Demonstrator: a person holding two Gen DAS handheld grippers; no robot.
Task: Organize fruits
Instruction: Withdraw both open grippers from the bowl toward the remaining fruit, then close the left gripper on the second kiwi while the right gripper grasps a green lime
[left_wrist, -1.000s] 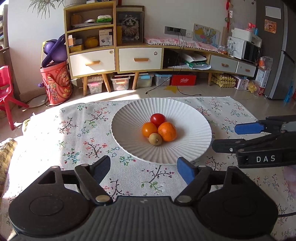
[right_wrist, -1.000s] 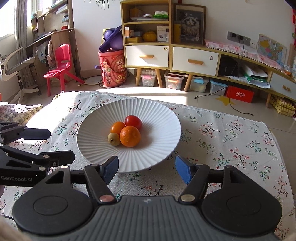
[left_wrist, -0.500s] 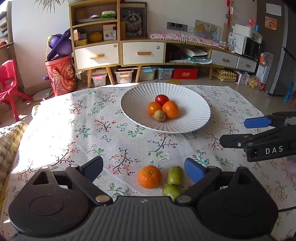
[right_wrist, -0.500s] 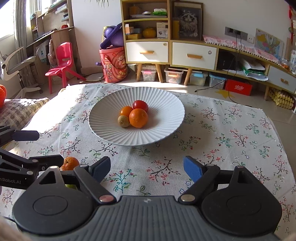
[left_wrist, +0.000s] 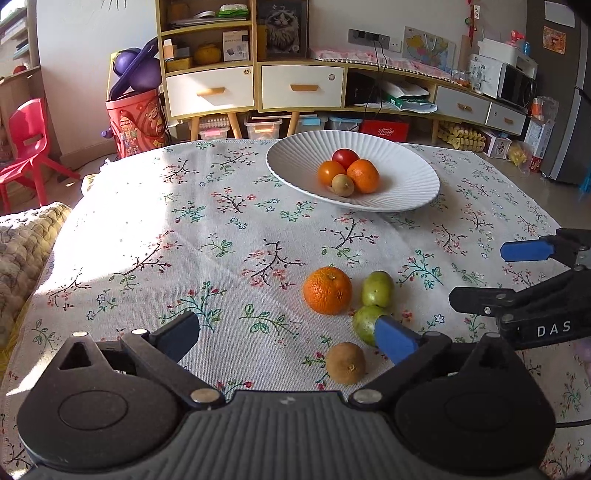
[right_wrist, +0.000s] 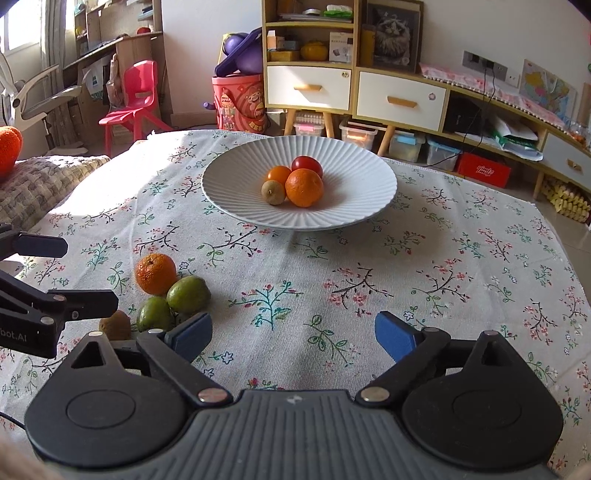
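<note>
Hovering with jaws spread and empty, the left gripper (left_wrist: 288, 334) and right gripper (right_wrist: 293, 334) are facing four loose fruits clustered on the tablecloth (left_wrist: 229, 236) near the plate (left_wrist: 406, 184); nudging one is risking rolling its touching neighbours away.

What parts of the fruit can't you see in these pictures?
- Near green fruit, left wrist view: its right side is behind the left gripper's blue finger.
- Loose kiwi, right wrist view: partly behind the right gripper's black frame.
- Tomato in the plate: its lower part is covered by the orange in front.
</note>
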